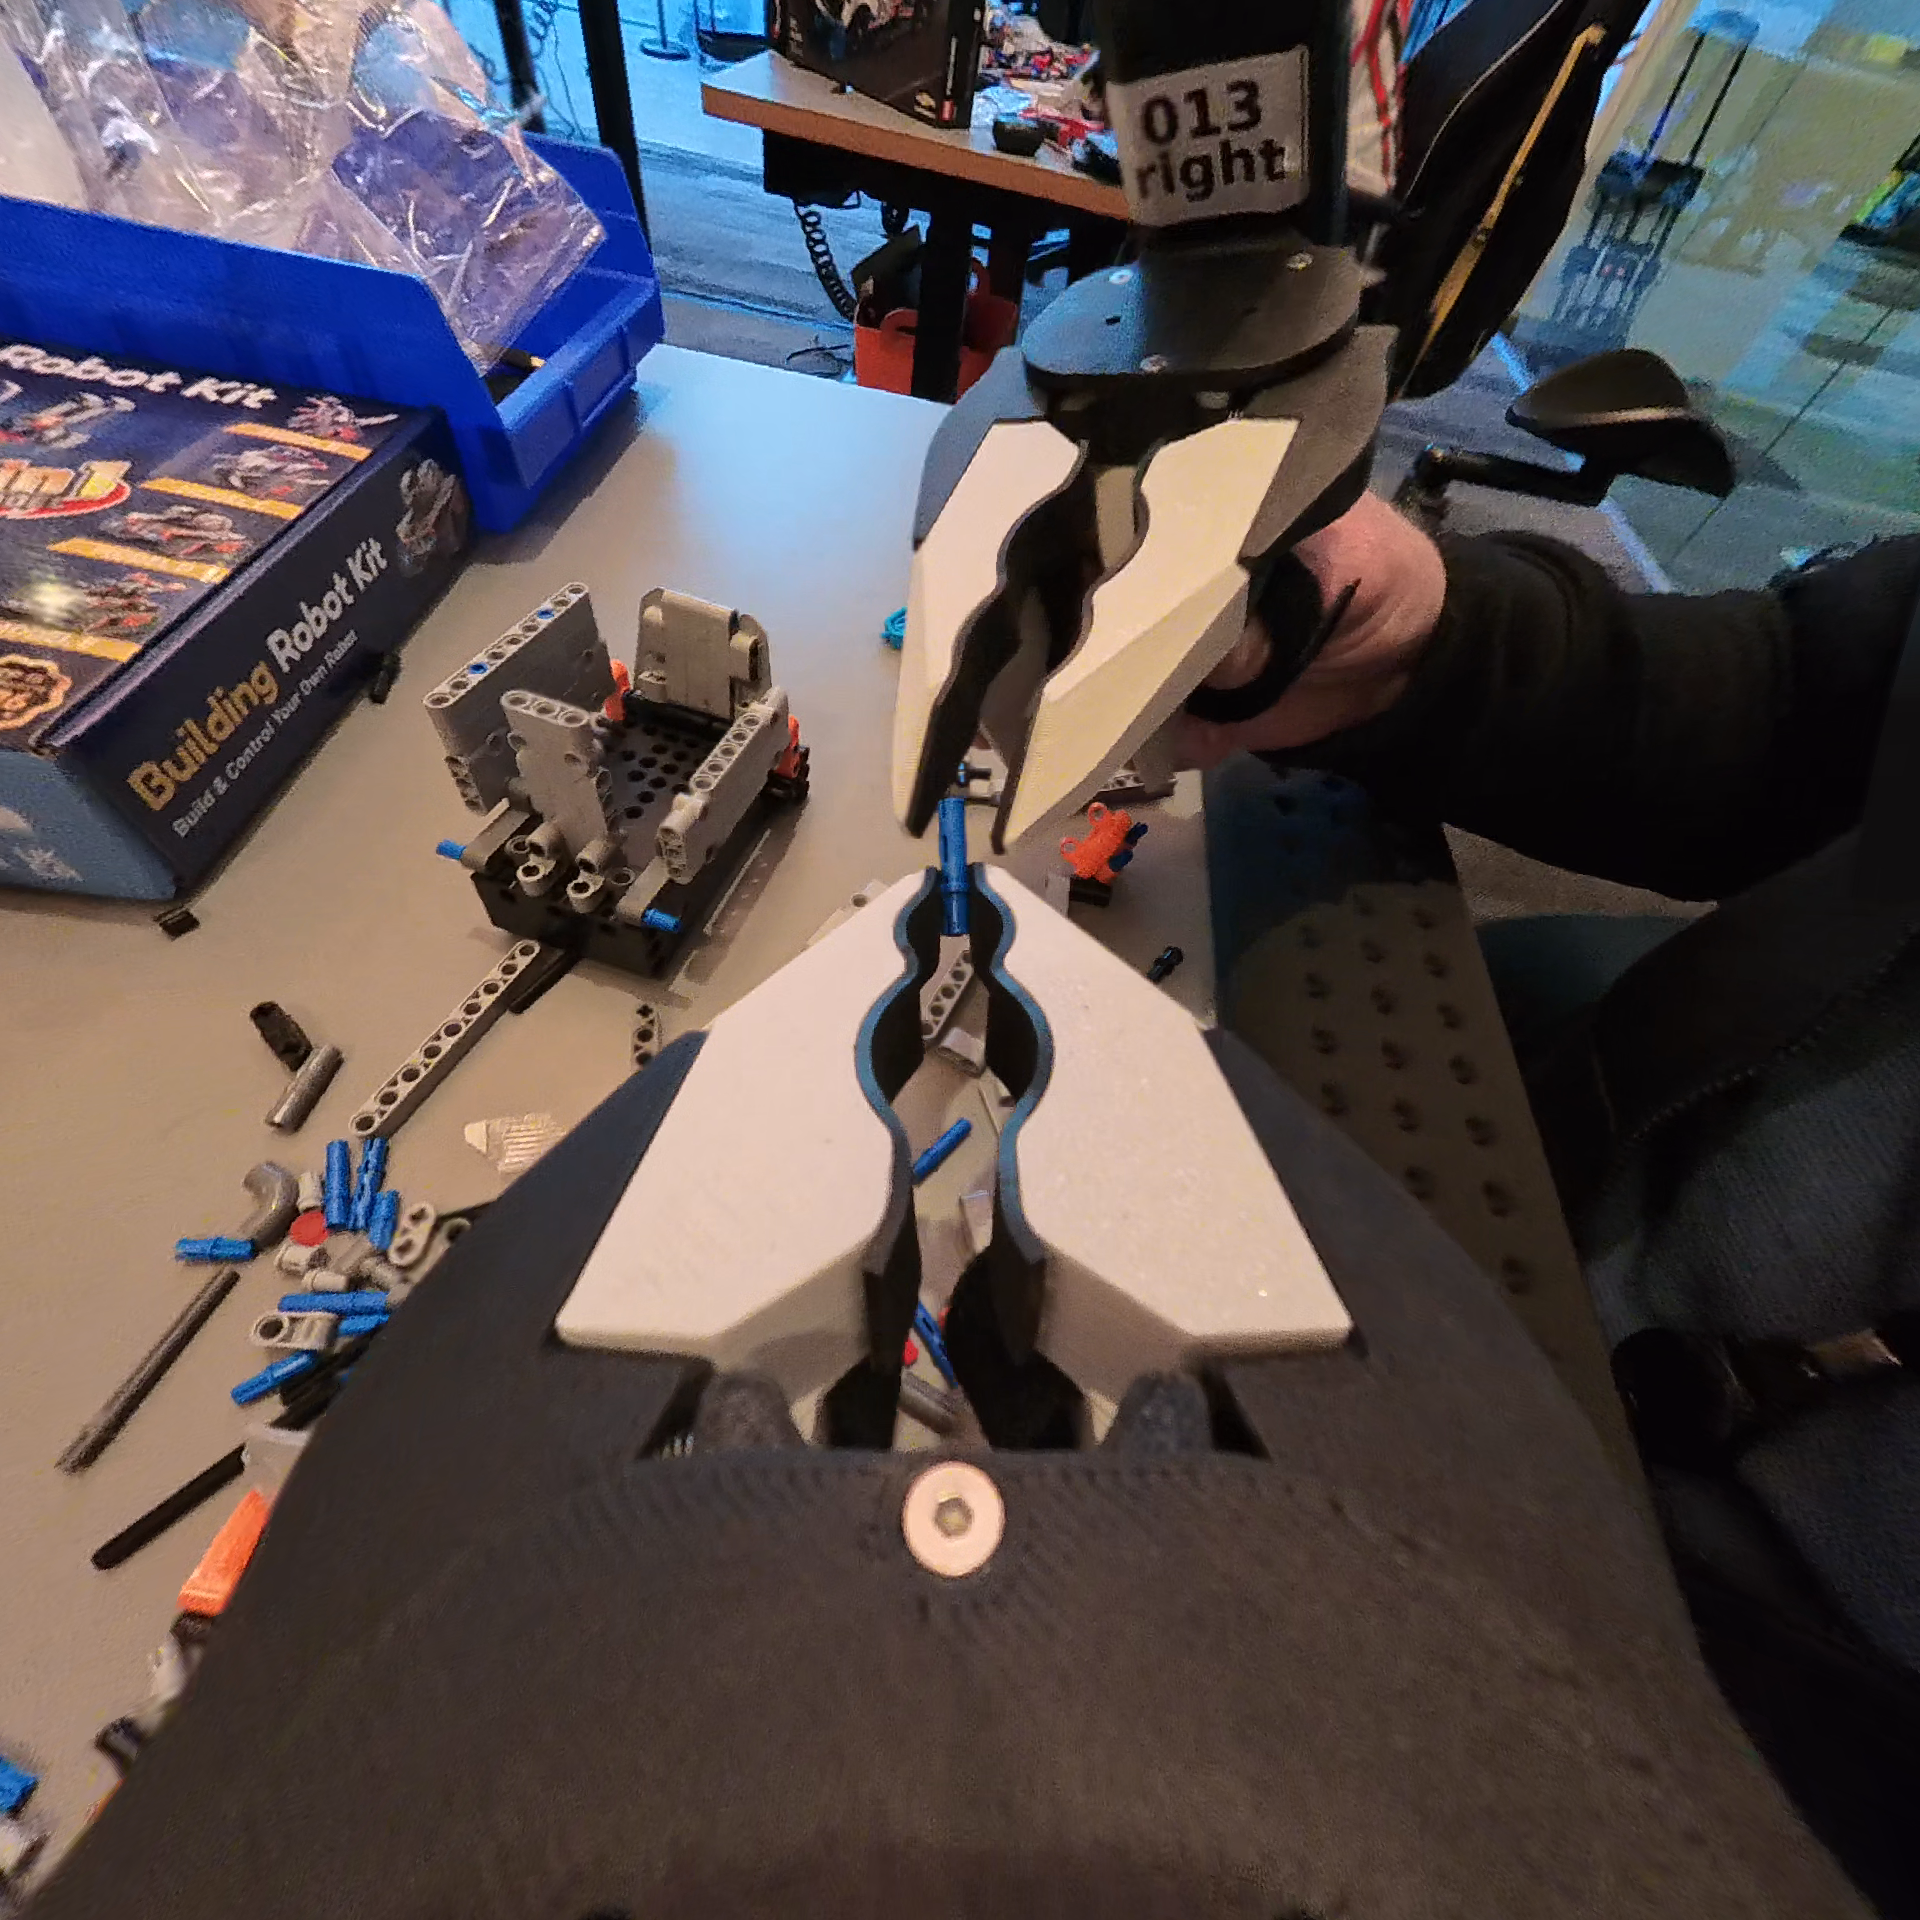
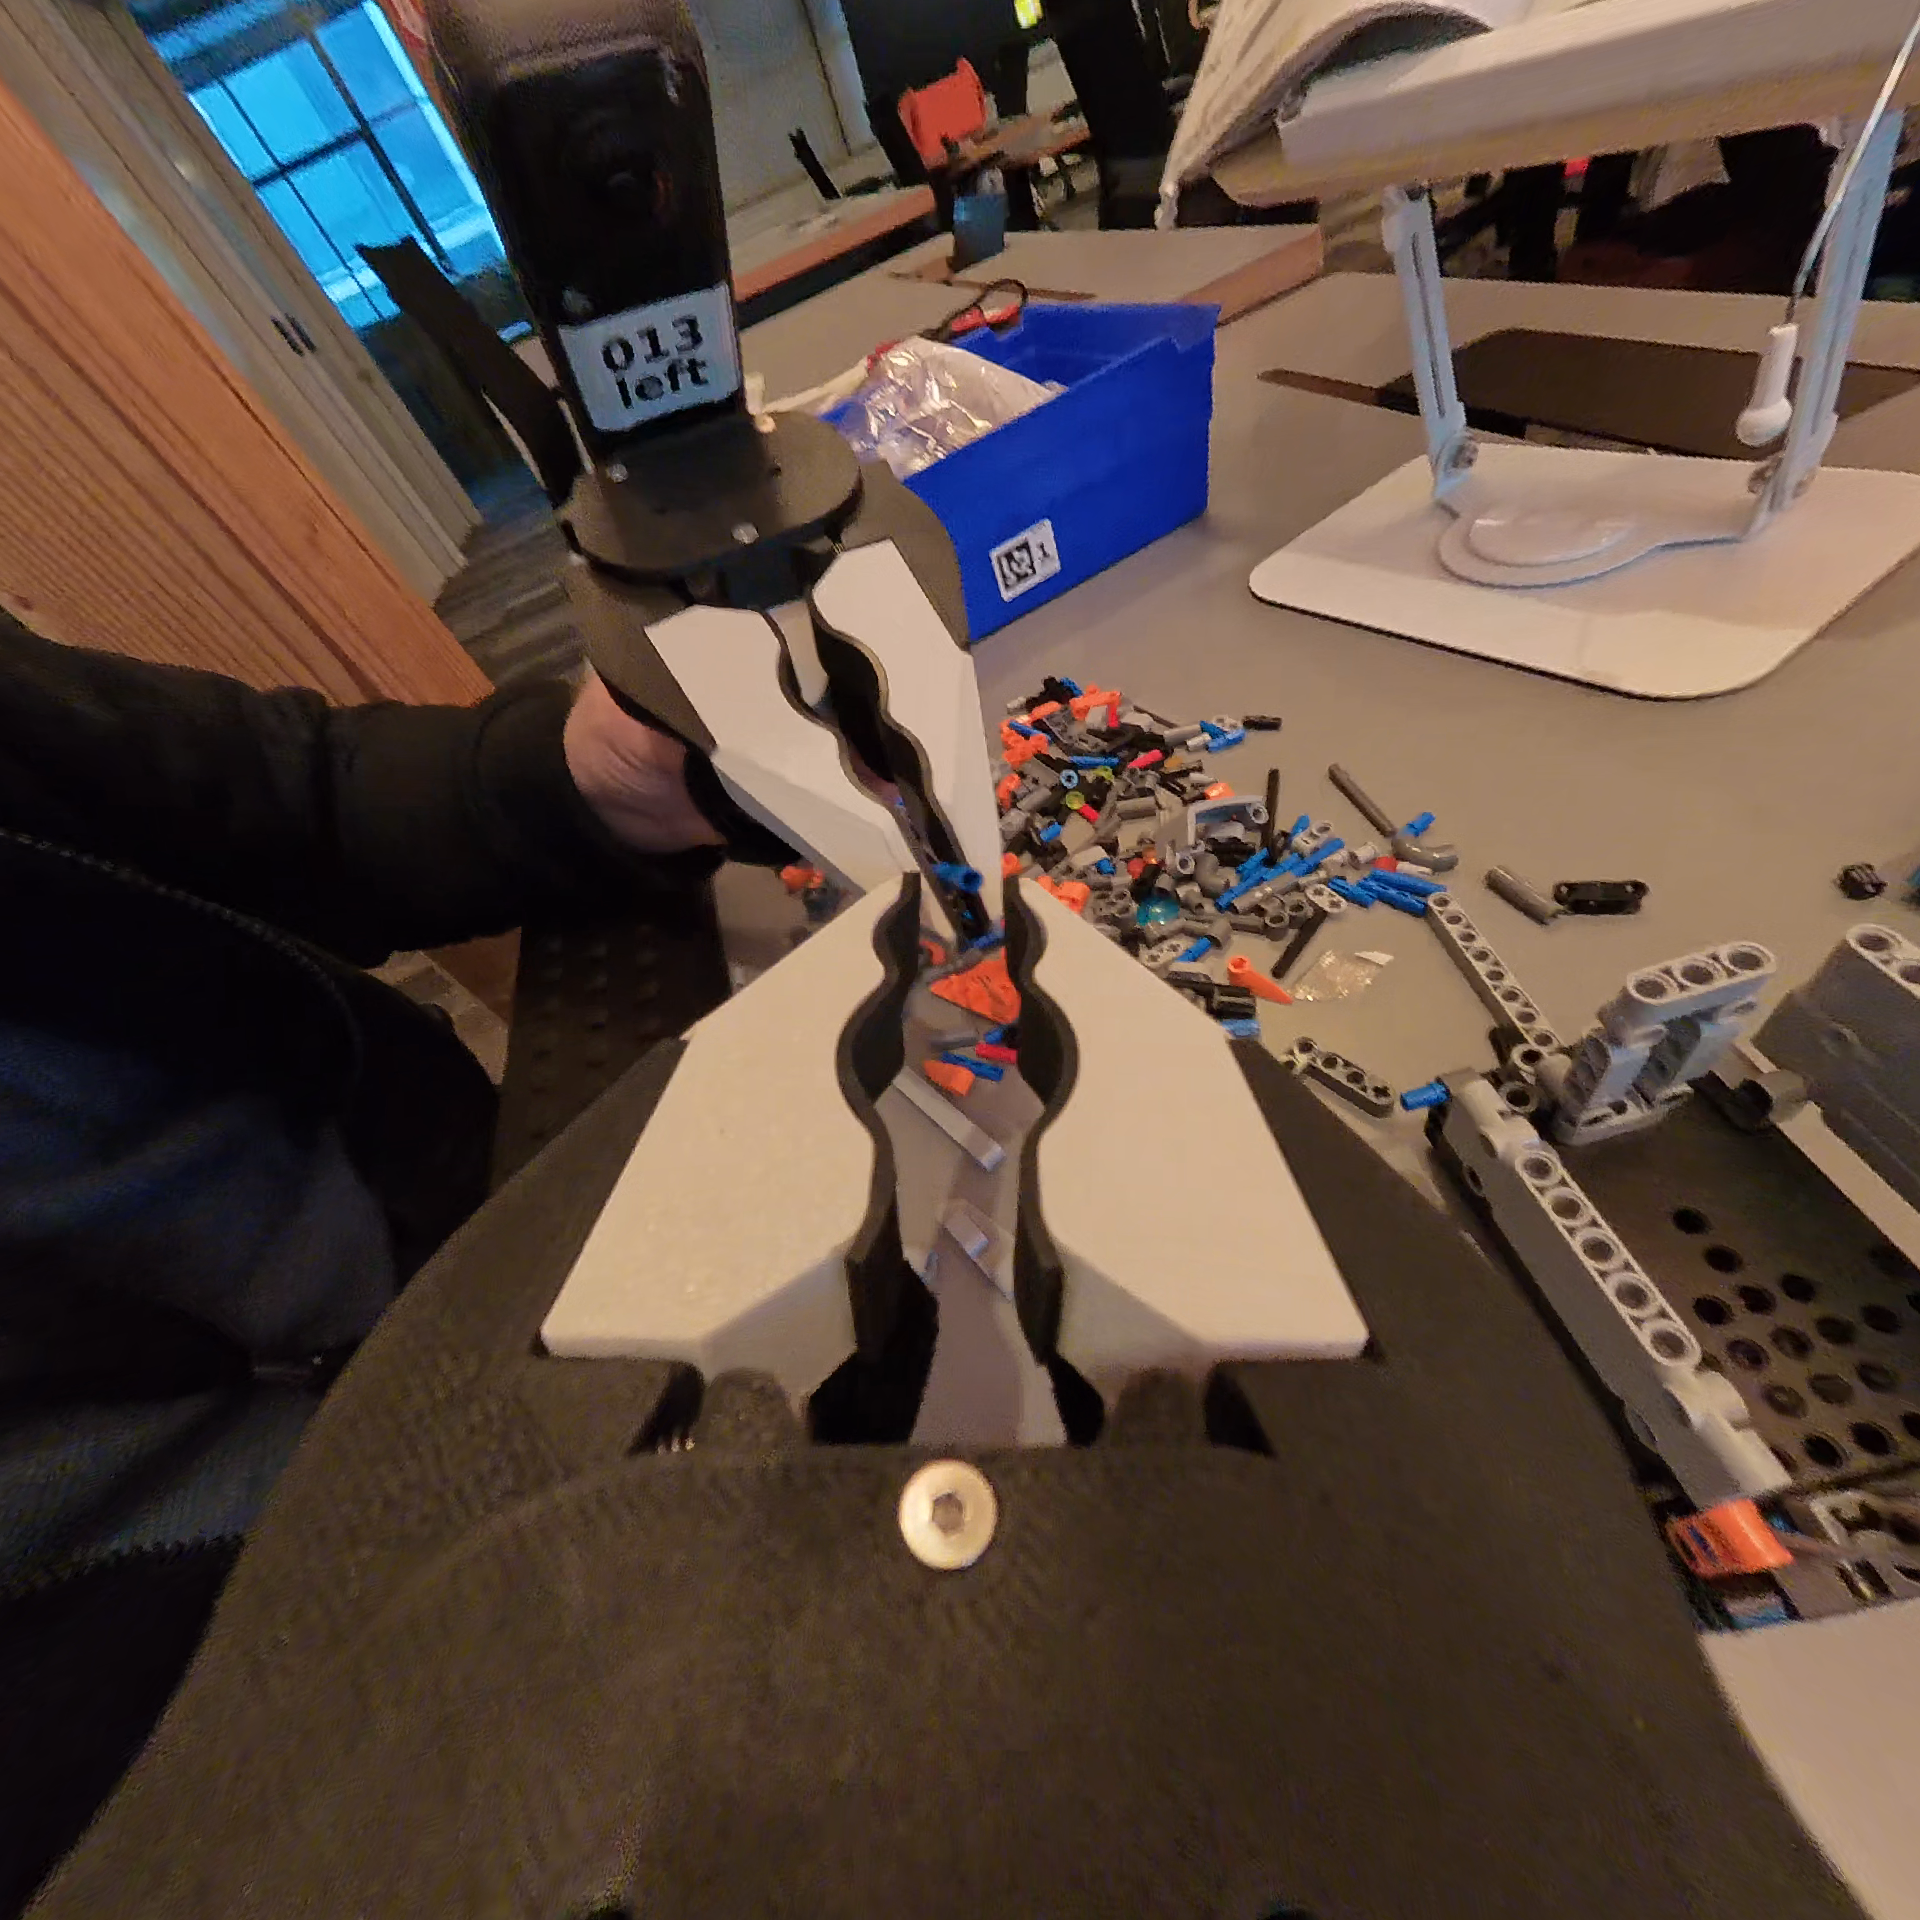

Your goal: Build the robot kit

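Grey table (image 1: 779,488) fills both views, scattered with small building pieces. Above it, the left gripper (image 1: 951,896) has its tips pinched together on a blue pin (image 1: 952,854), which sticks out past the tips toward the right gripper (image 1: 954,823). That one comes down from above with its tips a narrow gap apart, either side of the pin's far end; whether they touch it I cannot tell. From the right wrist view, the right gripper (image 2: 961,902) shows the same slim gap, and the left gripper (image 2: 951,883) reaches in with the pin (image 2: 956,878) at its tips. A hand (image 1: 1340,613) in a dark sleeve holds the right gripper's handle. Just left of the grippers stands a half-built grey and black model (image 1: 623,790) with a perforated black floor. A long grey beam (image 1: 447,1039) lies in front of it, and a heap of blue, grey and orange pieces (image 2: 1195,831) spreads nearby. Further back sit a printed kit box (image 1: 208,613), a blue bin (image 2: 1081,468) holding clear bags, and a white stand (image 2: 1558,582)
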{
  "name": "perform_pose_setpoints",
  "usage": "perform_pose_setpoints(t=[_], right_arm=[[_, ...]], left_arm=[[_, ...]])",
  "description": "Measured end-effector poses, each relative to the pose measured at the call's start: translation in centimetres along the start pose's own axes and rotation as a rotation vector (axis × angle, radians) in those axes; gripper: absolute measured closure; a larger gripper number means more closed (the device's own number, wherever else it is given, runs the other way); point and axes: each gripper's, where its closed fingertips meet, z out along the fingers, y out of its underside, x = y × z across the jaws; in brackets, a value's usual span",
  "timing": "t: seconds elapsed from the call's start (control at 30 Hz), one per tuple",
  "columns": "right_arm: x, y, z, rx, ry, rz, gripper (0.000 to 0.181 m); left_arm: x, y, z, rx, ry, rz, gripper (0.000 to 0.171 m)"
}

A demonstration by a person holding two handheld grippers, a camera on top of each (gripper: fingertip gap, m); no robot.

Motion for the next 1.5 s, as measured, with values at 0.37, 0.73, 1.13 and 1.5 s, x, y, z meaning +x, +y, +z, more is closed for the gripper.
perform_pose_setpoints(t=[0.37,0.73,1.13,1.5], right_arm=[[-1.5,-2.1,0.0,0.049,-0.085,-0.035,0.18],[-2.2,-4.1,0.7,0.123,-0.128,-0.049,0.18],[-2.6,-4.5,0.7,0.175,-0.157,-0.053,0.18],[-2.8,-3.9,0.5,0.178,-0.157,-0.113,0.18]], left_arm=[[0.9,-1.7,-0.9,0.054,0.017,0.087,0.169],[0.9,-3.0,-3.1,0.189,0.116,-0.031,0.167],[1.1,-4.0,-4.0,0.272,0.181,-0.106,0.168],[1.3,-4.2,-4.0,0.291,0.222,-0.144,0.169]])
